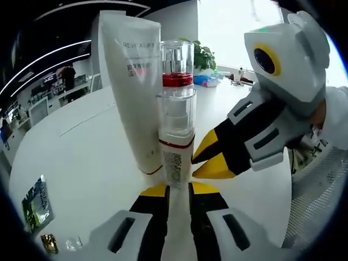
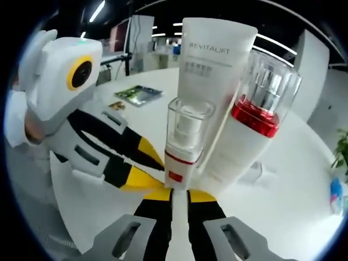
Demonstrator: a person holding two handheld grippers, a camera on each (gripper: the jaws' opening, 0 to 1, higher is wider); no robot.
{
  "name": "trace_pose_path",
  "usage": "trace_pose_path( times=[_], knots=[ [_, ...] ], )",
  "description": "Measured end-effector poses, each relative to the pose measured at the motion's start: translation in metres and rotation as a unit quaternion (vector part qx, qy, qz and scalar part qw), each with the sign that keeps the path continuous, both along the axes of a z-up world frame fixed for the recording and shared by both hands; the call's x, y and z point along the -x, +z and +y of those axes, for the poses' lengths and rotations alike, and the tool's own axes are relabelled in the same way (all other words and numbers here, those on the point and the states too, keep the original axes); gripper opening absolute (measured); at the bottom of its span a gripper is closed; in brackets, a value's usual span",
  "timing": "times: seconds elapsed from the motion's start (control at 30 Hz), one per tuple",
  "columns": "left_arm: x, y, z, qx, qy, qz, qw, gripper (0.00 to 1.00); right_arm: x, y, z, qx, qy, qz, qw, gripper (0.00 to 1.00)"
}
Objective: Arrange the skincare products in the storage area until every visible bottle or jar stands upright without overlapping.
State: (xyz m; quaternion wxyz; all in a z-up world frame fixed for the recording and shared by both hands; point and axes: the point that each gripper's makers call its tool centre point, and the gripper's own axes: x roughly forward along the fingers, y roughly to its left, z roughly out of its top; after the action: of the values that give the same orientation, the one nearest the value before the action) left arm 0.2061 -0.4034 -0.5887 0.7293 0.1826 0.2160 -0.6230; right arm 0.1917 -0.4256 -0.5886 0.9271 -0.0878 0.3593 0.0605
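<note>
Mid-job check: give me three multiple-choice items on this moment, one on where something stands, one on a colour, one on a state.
1. Where is the small pump bottle relative to the white tube?
A. Lying flat, far from it
B. Standing close in front of it
C. Stacked on top of it

2. What colour is the band on the clear-capped bottle?
A. Red
B. Blue
C. Green

3. How does the white tube stand?
A. Lying on its side
B. Held in the air
C. Upright on the table

Answers:
1. B: in the left gripper view it stands at the tube's base.
2. A: the right gripper view shows a red band under the clear cap.
3. C: its base rests on the tabletop, its body rising.
</note>
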Motion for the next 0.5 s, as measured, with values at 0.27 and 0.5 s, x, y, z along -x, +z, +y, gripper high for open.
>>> trace_pose_path(
  times=[0.27,0.5],
  knots=[
    [-0.0065,-0.0014,-0.0007,-0.006,0.002,-0.006,1.0,0.12,-0.001,0.0026,0.0016,-0.003,0.001,-0.003,1.0,0.0],
    [-0.0031,0.0035,0.0073,-0.011,-0.001,-0.008,0.9999,0.15,-0.0004,0.0023,0.0016,0.002,0.003,0.0,1.0,0.02]
  ],
)
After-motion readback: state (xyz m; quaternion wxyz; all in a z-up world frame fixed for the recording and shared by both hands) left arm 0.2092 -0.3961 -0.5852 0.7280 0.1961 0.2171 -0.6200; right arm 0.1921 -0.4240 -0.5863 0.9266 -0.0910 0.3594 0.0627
